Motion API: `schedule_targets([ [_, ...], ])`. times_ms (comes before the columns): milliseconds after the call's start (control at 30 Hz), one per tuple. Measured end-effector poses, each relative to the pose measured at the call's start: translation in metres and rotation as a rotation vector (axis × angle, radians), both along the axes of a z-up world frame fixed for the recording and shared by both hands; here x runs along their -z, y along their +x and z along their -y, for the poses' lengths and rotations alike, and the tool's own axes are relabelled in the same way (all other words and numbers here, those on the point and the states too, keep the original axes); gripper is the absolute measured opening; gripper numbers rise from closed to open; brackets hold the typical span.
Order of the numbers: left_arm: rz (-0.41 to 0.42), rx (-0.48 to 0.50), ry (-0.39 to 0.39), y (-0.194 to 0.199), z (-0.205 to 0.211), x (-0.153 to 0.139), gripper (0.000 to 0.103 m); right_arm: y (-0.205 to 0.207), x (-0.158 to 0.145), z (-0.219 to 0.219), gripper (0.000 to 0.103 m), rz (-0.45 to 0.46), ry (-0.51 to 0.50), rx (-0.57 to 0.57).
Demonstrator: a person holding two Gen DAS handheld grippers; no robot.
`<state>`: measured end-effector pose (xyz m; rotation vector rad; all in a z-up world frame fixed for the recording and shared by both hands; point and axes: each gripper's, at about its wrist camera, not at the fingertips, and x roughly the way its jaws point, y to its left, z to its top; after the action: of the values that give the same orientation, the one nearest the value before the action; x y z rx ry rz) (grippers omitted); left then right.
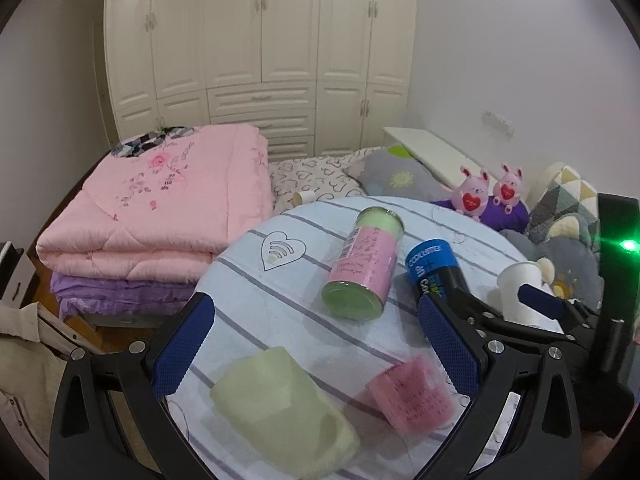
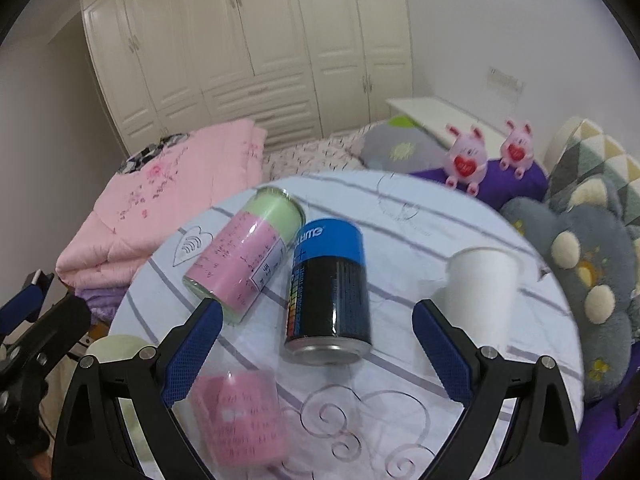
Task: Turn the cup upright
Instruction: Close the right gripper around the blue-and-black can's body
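Observation:
A white paper cup (image 2: 478, 288) stands on the round striped table, wide end up, just past my right gripper's right finger; it also shows at the table's right edge in the left wrist view (image 1: 520, 284). My right gripper (image 2: 316, 344) is open and empty, with a blue-and-black can (image 2: 328, 292) lying between its fingers. My left gripper (image 1: 316, 344) is open and empty over the table's near part. The right gripper (image 1: 536, 304) shows in the left wrist view, beside the cup.
A pink-and-green canister (image 1: 366, 268) lies on the table (image 1: 248, 280). A pale green cloth (image 1: 280, 400) and a pink-labelled clear cup (image 1: 412, 396) lie near the front. Folded pink quilts (image 1: 152, 216) sit left, plush toys (image 1: 474, 192) and cushions behind and right.

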<state>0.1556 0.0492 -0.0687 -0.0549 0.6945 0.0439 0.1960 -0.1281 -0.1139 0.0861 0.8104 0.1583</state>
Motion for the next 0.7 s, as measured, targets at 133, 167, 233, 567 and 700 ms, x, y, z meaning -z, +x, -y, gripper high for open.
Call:
schedule_targets([
  [133, -0.026, 0.0, 0.003, 0.013, -0.002, 0.011, 0.103, 0.018, 0.018, -0.005, 0.097, -0.049, 0.006, -0.011],
  [167, -0.032, 0.001, -0.003, 0.015, -0.004, 0.013, 0.103, 0.022, 0.022, -0.005, 0.097, -0.057, 0.007, -0.016],
  [233, -0.039, 0.0, -0.008, 0.021, -0.006, 0.016, 0.103, 0.027, 0.028, -0.007, 0.097, -0.069, 0.002, -0.02],
  [567, -0.062, 0.003, -0.006, 0.028, -0.002, 0.026, 0.103, 0.037, 0.052, 0.002, 0.076, -0.145, 0.074, -0.013],
  [700, -0.065, 0.02, -0.004, 0.026, 0.004, 0.025, 0.103, 0.039, 0.052, 0.004, 0.068, -0.165, 0.084, -0.017],
])
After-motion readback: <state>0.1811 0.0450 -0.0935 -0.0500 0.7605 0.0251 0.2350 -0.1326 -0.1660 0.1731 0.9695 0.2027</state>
